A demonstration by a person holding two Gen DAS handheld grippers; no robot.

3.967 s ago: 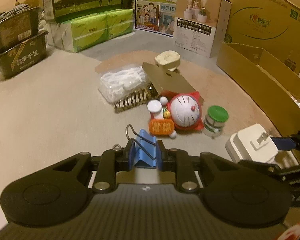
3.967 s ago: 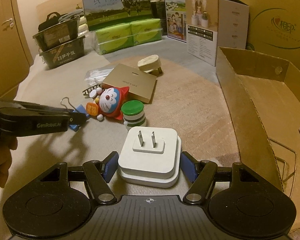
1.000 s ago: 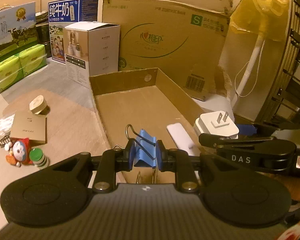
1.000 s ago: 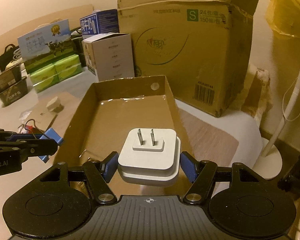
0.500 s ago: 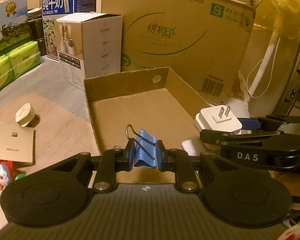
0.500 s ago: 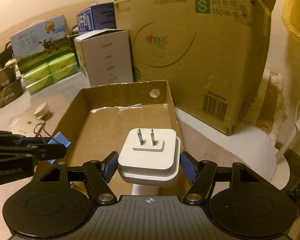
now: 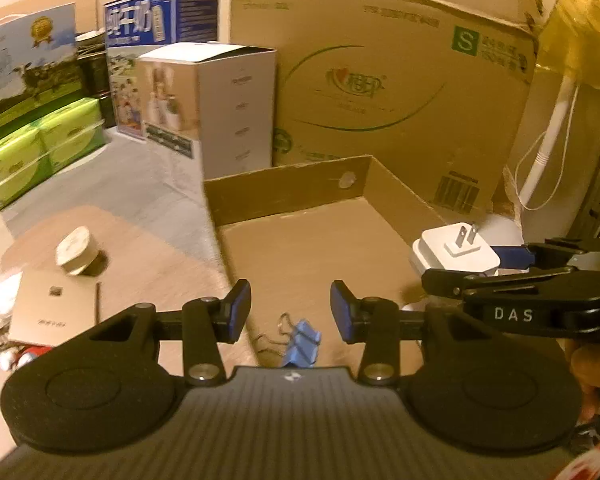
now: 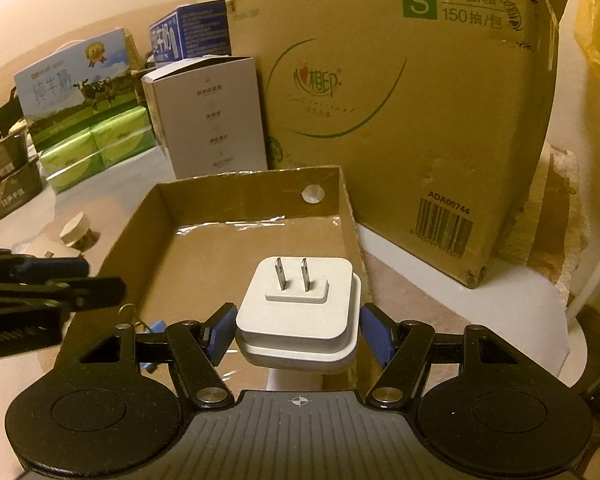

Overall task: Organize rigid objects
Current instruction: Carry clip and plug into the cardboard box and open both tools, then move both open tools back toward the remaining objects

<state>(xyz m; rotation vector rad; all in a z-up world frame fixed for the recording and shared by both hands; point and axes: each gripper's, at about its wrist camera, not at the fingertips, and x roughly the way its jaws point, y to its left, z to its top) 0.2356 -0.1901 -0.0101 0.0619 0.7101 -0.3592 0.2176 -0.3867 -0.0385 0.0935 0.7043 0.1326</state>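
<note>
While the left tongs spread apart, jaws opening, the blue binder clip lies loose below them in the cardboard tray. Right tongs sit clamped on the white plug adapter over the tray; releasing it looks next.

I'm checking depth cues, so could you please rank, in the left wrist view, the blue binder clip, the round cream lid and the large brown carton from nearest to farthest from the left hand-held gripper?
1. The blue binder clip, just below the opening left hand-held gripper, clear of its pads.
2. The round cream lid, left, on the mat.
3. The large brown carton, behind the tray.
</note>
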